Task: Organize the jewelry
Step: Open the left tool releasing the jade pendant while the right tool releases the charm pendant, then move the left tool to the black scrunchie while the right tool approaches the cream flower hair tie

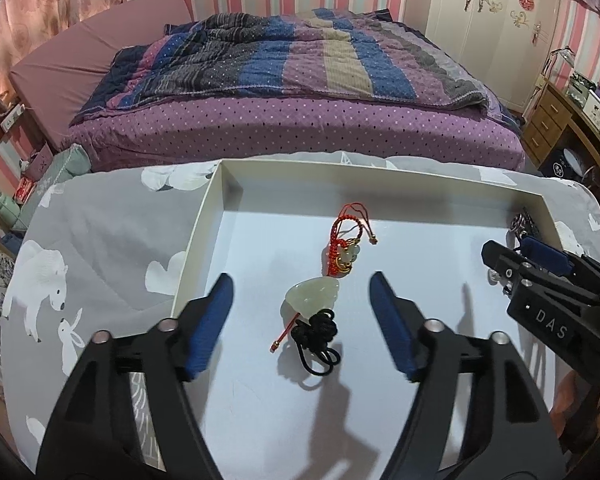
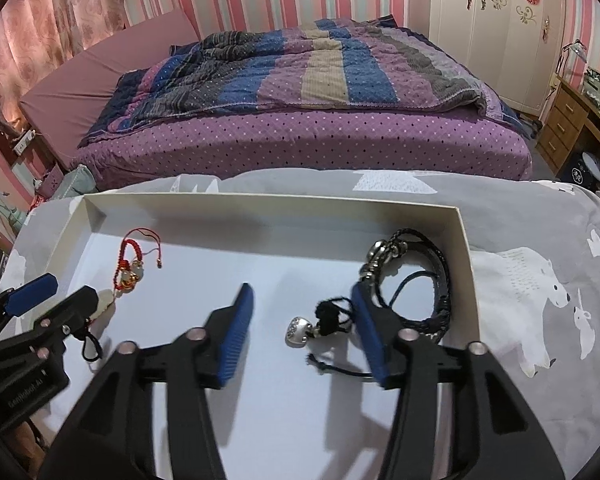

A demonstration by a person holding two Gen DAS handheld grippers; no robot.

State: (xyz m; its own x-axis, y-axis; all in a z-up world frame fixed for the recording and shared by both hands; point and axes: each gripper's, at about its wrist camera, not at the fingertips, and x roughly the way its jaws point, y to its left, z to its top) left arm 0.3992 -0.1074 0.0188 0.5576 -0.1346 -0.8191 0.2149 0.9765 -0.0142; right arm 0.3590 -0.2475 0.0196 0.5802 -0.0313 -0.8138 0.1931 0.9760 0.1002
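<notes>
A white shallow box (image 1: 220, 196) (image 2: 466, 248) lies on the table. In the left wrist view a pale jade pendant (image 1: 312, 296) on a black cord lies between the fingers of my open left gripper (image 1: 302, 300). A red braided bracelet (image 1: 346, 240) (image 2: 130, 264) lies just beyond it. In the right wrist view my open right gripper (image 2: 302, 312) hangs over a silver heart pendant (image 2: 298, 332) on a black cord. A black leather bracelet with metal beads (image 2: 416, 276) lies at the box's right end. Each gripper shows in the other's view, the right (image 1: 512, 260) and the left (image 2: 60, 296).
The box rests on a grey cloth with white polar bears (image 1: 80, 240) (image 2: 540, 280). Beyond the table stands a bed with a purple dotted sheet (image 1: 300, 132) and a striped quilt. A wooden desk (image 1: 556, 120) stands at the right.
</notes>
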